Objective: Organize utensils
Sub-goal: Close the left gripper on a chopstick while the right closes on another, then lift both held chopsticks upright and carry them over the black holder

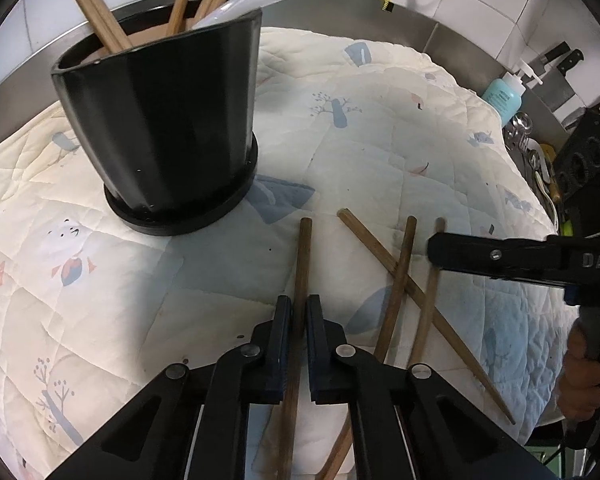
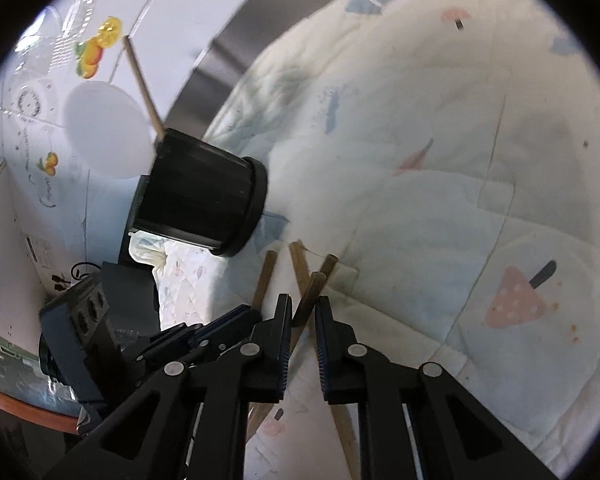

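The left gripper [image 1: 299,312] straddles a chopstick [image 1: 303,256] mid-quilt [image 1: 380,140], jaws nearly closed; the right gripper [image 2: 303,316] brackets another [image 2: 311,294], jaws ajar. Light, stiff, likely slippery: grip mid-shaft. The holder [image 1: 168,128] stands near the quilt's far edge.

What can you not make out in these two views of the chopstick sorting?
- Inside of the black holder: left wrist view, its wall hides it.
- Near ends of the loose chopsticks: left gripper covers them.
- Utensils at right: too small.
- Right wrist view: blurred throughout.
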The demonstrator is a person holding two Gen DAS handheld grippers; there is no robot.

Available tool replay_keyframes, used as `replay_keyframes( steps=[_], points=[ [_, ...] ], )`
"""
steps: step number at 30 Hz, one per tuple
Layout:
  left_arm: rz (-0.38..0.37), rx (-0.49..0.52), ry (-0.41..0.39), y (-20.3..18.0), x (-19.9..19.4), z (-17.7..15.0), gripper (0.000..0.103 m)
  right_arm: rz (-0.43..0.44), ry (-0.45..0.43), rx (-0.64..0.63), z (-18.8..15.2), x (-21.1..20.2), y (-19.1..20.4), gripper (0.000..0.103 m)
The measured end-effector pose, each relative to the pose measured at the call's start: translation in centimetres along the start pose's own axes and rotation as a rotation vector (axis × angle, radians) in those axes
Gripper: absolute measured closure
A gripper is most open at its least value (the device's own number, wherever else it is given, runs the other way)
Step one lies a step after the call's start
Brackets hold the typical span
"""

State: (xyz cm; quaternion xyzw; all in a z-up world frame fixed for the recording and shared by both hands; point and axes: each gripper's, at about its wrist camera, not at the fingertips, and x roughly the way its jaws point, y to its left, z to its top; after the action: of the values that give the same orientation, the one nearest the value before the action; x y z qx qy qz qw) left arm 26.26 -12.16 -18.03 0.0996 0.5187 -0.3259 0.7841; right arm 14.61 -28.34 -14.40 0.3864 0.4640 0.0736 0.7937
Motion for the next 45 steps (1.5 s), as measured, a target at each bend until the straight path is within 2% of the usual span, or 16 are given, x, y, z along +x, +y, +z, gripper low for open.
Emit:
replay_keyframes(
  steps=[4,12,24,30,40,45],
  points=[
    [-0.017,-0.029,-0.044,0.3,-1.3,-0.1,0.097,-0.001,-0.035,-0.058,0.0,-1.4,1.3,0.089],
    [-0.045,-0.088,-0.206,1.2,-7.3,-0.3,0.097,-0.007,-0.115,-0.217,-0.4,-4.3,4.9,0.09],
    [-0.015,-0.141,-0.429,2.4,-17.4,-0.5,0.097,-0.013,-0.217,-0.456,-2.2,-7.9,10.9,0.092],
    [-0.005,-0.172,-0.522,3.1,-21.4,0.8,0.097,-0.02,-0.261,-0.503,-2.4,-9.1,12.5,0.093],
    [0.017,-0.196,-0.664,4.5,-25.8,5.0,0.097,-0.023,-0.328,-0.528,-0.9,-11.0,14.4,0.093],
    [0.065,-0.176,-0.734,4.8,-27.8,7.7,0.097,-0.02,-0.364,-0.542,0.3,-11.9,15.7,0.093]
  ],
)
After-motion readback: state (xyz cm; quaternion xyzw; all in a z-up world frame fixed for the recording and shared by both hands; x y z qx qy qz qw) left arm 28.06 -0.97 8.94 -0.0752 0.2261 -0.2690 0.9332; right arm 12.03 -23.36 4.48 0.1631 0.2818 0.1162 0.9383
